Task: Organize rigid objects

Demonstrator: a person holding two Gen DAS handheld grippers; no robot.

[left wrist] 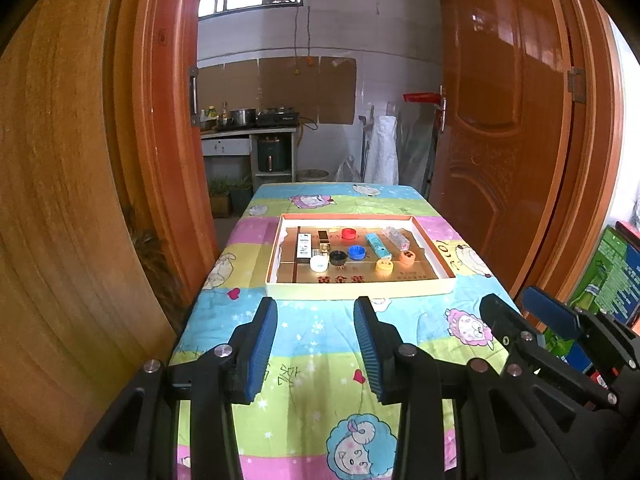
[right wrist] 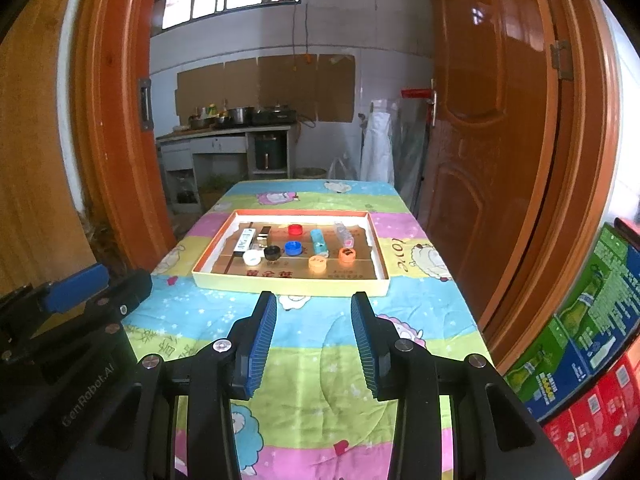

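Left wrist view, gripper: the left gripper (left wrist: 316,340) hovered over the near part of the table, its ribbed blue pads parted with nothing between them.
Left wrist view, other gripper: the right gripper (left wrist: 524,312) showed at the right edge, side-on, black frame with a blue pad; from this angle its gap could not be judged.
Left wrist view, table: a quilted cloth (left wrist: 320,320) in pink, green and blue bands with cartoon sheep covered the table.
Left wrist view, tray: a shallow rectangular cardboard tray (left wrist: 360,290) with an orange rim and pale walls lay at mid-table, well beyond the pads.
Left wrist view, contents: a long white box (left wrist: 305,245) at far left, a red cap (left wrist: 349,234), a black cap (left wrist: 338,257), a white cap (left wrist: 319,263), a blue cap (left wrist: 356,252), a light-blue bar (left wrist: 378,246), a clear wrapped stick (left wrist: 396,238), a yellow cap (left wrist: 384,267) and an orange cap (left wrist: 407,257); the round caps sat apart from each other.
Left wrist view, only here: a rough wooden board (left wrist: 60,220) filled the left side.

Right wrist view, gripper: the right gripper (right wrist: 314,338) also stood parted and empty, pads aimed at the tray's near wall (right wrist: 288,286).
Right wrist view, other gripper: the left gripper (right wrist: 100,288) lay at the left edge, seen from the side.
Right wrist view, only here: stacked green, blue and red printed cartons (right wrist: 592,340) at right.
Right wrist view, room: bare cloth lay between pads and tray; glossy wooden doors (right wrist: 500,120) flanked the table's far end.
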